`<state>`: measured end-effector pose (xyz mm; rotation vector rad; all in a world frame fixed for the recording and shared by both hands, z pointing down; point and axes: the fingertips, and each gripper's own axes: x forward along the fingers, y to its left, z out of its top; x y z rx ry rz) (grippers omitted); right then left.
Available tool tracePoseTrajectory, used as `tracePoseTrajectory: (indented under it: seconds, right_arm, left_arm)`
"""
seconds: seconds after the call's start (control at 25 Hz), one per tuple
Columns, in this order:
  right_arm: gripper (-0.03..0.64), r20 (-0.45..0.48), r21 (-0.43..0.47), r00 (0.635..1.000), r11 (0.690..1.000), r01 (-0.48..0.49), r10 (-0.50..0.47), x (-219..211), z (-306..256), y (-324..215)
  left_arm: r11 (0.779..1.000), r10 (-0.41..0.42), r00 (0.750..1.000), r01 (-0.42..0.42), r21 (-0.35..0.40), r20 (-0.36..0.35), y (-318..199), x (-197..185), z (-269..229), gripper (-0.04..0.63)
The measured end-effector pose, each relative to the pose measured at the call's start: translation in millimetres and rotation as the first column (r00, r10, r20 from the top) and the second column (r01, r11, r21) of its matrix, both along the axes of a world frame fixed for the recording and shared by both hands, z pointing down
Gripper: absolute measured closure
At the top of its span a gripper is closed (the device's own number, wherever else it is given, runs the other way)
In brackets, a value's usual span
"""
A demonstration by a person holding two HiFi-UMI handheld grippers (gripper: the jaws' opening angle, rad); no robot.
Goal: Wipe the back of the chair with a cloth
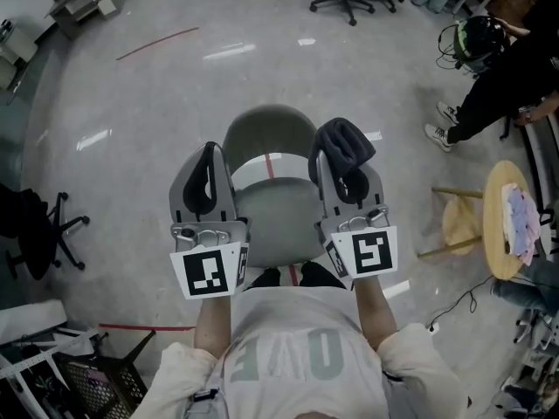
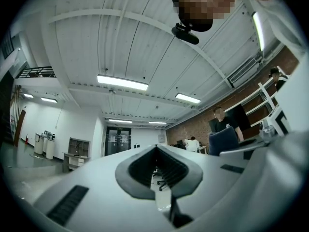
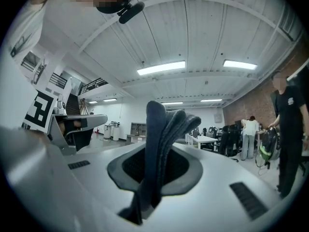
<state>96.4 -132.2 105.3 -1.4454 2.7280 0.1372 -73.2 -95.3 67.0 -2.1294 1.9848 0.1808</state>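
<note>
Dark grey cloth (image 3: pixel 166 124) stands clamped upright in the right gripper (image 3: pixel 155 170), above the grey chair (image 1: pixel 262 133). The left gripper (image 1: pixel 210 160) holds nothing, and its jaw tips seem to meet.

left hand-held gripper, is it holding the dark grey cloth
No, the left hand-held gripper is empty; the right hand-held gripper grips the dark grey cloth.

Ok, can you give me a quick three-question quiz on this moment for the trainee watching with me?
1. Which one holds the dark cloth: A, the left gripper, or B, the right gripper?
2. True or false: a wooden stool stands on the person's right, off to the side of the grey chair.
3. Fill in: between the left gripper's jaws there is ____.
Key: 1 B; 2 true; 3 nothing.
</note>
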Motion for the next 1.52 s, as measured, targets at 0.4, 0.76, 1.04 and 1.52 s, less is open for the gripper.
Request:
tracePoseTrajectory:
  seconds: [0.4, 0.76, 1.04, 1.52]
  right_arm:
    - [0.555, 0.037, -0.074, 0.985, 0.982, 0.173, -0.171, -58, 79, -61]
    - [0.557, 0.009, -0.156, 0.986, 0.974, 0.165, -0.166, -101, 201, -85]
    - [0.557, 0.026, -0.235, 0.982, 0.954, 0.186, -0.185, -120, 264, -87]
    - [0.557, 0.051, -0.223, 0.946, 0.92, 0.323, -0.32, -222, 283, -129]
  left_arm:
    - [1.0, 0.001, 1.0, -0.002, -0.008, -0.029, -40, -14, 80, 0.583]
    - [0.993, -0.064, 0.991, 0.052, -0.107, -0.114, -62, -36, 214, 0.583]
    - [0.982, -0.086, 0.988, 0.063, -0.178, -0.126, -63, -46, 279, 0.583]
    - [0.966, -0.115, 0.988, 0.087, -0.243, -0.1, -54, -74, 318, 0.583]
